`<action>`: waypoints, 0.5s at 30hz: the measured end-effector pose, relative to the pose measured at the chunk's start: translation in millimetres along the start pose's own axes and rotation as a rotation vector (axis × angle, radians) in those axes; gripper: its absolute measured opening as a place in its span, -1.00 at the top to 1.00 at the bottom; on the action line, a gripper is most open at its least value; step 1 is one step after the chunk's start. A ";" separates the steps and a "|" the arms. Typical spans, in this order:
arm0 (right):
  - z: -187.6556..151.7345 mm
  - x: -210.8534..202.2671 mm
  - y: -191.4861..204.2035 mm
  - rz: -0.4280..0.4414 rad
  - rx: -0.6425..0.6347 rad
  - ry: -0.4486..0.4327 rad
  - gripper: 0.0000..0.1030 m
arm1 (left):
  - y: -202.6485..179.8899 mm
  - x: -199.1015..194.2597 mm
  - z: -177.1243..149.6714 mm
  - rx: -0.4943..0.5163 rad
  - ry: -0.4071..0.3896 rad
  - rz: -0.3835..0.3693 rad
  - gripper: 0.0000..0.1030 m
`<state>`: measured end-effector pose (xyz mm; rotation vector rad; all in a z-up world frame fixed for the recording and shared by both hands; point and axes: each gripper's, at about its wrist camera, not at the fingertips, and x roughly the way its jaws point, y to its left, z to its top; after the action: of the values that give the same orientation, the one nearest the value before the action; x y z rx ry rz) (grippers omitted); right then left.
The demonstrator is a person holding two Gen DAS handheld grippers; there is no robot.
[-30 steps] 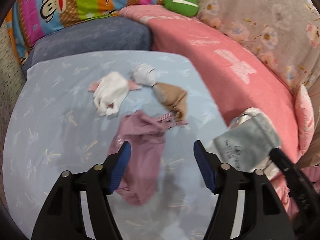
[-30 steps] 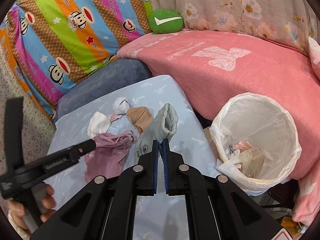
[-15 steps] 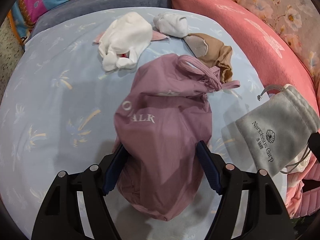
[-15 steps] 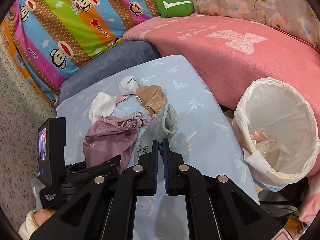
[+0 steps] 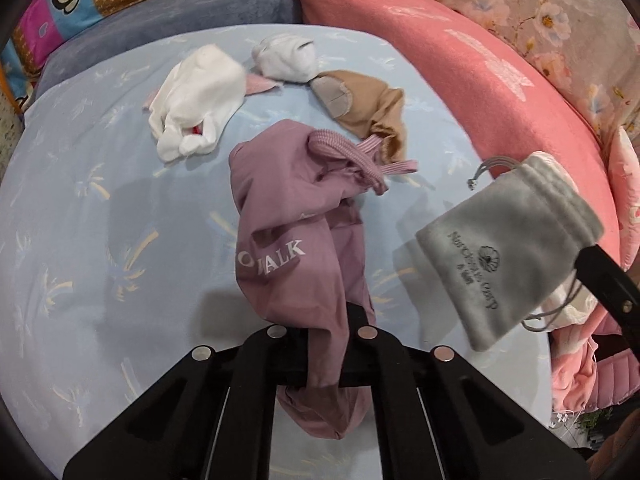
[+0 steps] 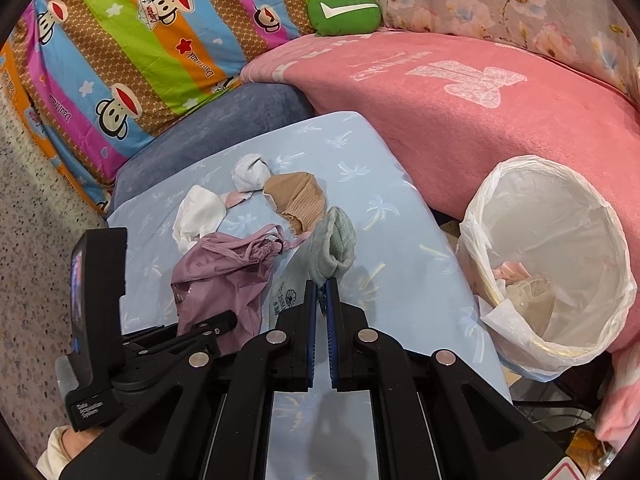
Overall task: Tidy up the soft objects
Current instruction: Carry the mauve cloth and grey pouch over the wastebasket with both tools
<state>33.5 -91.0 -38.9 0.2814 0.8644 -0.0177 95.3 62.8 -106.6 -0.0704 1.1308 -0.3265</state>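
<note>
A purple drawstring bag (image 5: 292, 216) lies on the light blue tablecloth (image 5: 100, 220). My left gripper (image 5: 326, 320) is closing on its near end, and the fabric is pinched between the jaws. In the right wrist view the same bag (image 6: 220, 280) bunches up in front of the left gripper (image 6: 224, 322). My right gripper (image 6: 321, 288) is shut on a grey velvet pouch (image 6: 334, 240), which hangs above the cloth's right side, as the left wrist view also shows (image 5: 508, 256).
A white sock (image 5: 196, 96), a balled white sock (image 5: 286, 56) and a tan sock (image 5: 368, 104) lie farther back on the cloth. A bin with a white liner (image 6: 480, 200) stands to the right. A pink blanket (image 6: 460, 120) and a striped pillow (image 6: 120, 60) border the cloth.
My left gripper came down over the purple bag with its jaws wide and has now closed on the bag's near end. The right gripper kept its hold on the grey pouch.
</note>
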 end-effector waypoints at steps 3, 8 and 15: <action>1.3 -6.0 -5.9 -0.003 0.008 -0.014 0.90 | -14.3 -15.1 0.6 0.023 -0.025 -0.020 0.91; 2.7 -17.7 -16.1 -0.008 0.023 -0.037 0.90 | -40.2 -36.3 3.5 0.076 -0.069 -0.050 0.91; 6.4 -35.0 -35.5 -0.018 0.054 -0.072 0.90 | -72.2 -44.1 12.7 0.143 -0.103 -0.082 0.91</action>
<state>10.9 -130.1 -17.1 0.3215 0.7953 -0.0678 73.8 5.7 -46.7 -0.0072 1.0012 -0.4716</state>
